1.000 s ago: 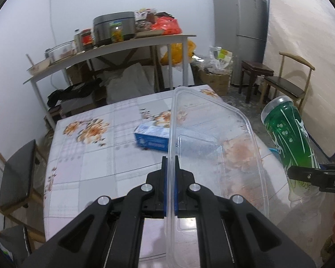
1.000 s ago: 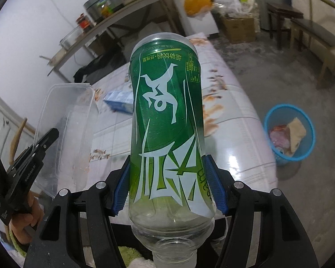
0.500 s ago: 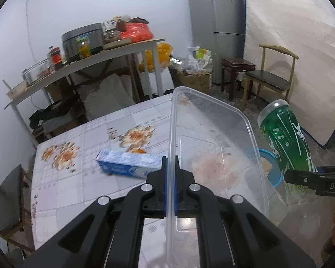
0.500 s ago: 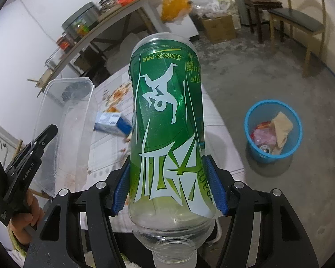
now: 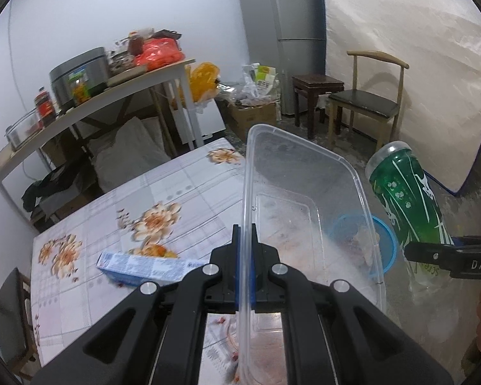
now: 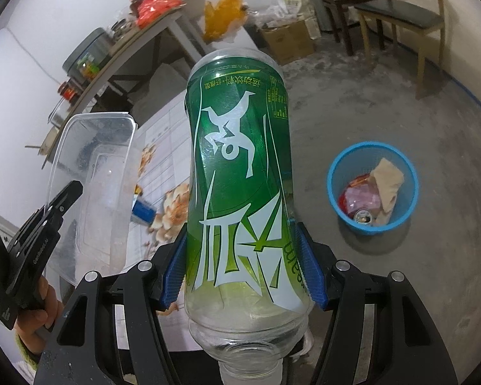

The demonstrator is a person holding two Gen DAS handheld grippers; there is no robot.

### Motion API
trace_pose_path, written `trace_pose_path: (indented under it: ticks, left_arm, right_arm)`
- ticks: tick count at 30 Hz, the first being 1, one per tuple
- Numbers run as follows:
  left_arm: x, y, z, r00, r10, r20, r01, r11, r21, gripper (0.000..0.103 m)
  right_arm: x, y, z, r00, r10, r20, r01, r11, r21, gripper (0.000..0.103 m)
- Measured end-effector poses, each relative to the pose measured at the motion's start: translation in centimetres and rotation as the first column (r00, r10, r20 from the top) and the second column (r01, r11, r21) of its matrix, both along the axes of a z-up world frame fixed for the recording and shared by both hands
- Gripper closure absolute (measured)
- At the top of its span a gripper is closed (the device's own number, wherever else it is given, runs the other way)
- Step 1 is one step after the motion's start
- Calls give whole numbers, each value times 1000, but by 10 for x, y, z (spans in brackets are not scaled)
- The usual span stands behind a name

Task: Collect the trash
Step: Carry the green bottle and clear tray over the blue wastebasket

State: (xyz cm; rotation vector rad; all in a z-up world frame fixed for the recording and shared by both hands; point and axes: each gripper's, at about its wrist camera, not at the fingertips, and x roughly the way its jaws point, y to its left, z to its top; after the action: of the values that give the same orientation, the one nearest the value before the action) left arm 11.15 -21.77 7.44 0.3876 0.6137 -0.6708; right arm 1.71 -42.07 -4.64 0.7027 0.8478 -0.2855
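Note:
My left gripper (image 5: 245,240) is shut on the rim of a clear plastic food container (image 5: 304,199), held on edge above the table's right side; it also shows in the right wrist view (image 6: 96,173). My right gripper (image 6: 240,266) is shut on a green-labelled plastic bottle (image 6: 240,176), held neck towards the camera; the bottle shows in the left wrist view (image 5: 407,205) at right. A blue trash bin (image 6: 333,173) with wrappers and a can stands on the floor to the right. A blue-and-white carton (image 5: 144,266) lies on the table.
The floral-cloth table (image 5: 112,211) is at left. Behind it are a cluttered shelf table (image 5: 89,106), a fridge (image 5: 282,32), a cardboard box (image 5: 253,115), a stool (image 5: 317,83) and a wooden chair (image 5: 365,102). A mattress (image 5: 417,64) leans at right.
Both grippers have swung right, away from the table towards the floor. The blue bin now sits closer and nearer the middle of the right wrist view. Both grips are unchanged.

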Motion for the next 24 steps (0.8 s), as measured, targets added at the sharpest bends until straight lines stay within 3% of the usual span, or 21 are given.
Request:
trace_pose_path:
  ticks: [11,17,24]
  left_arm:
    - [4,-64,-7,995,-95,-34,96,995,16,100]
    - [11,-124,-22,978,-179,-112,184,982,40,100]
    - [20,-195,-70,932,-234,-276,269,958,98,99]
  right_arm:
    - [-15,-52,-15,995,-96,-18,97,995,29,44]
    - [-45,-96,-40,970,-233,-68,237,969,63,44]
    - [-53,-134,-91,951,-279,-131,303,923,235,44]
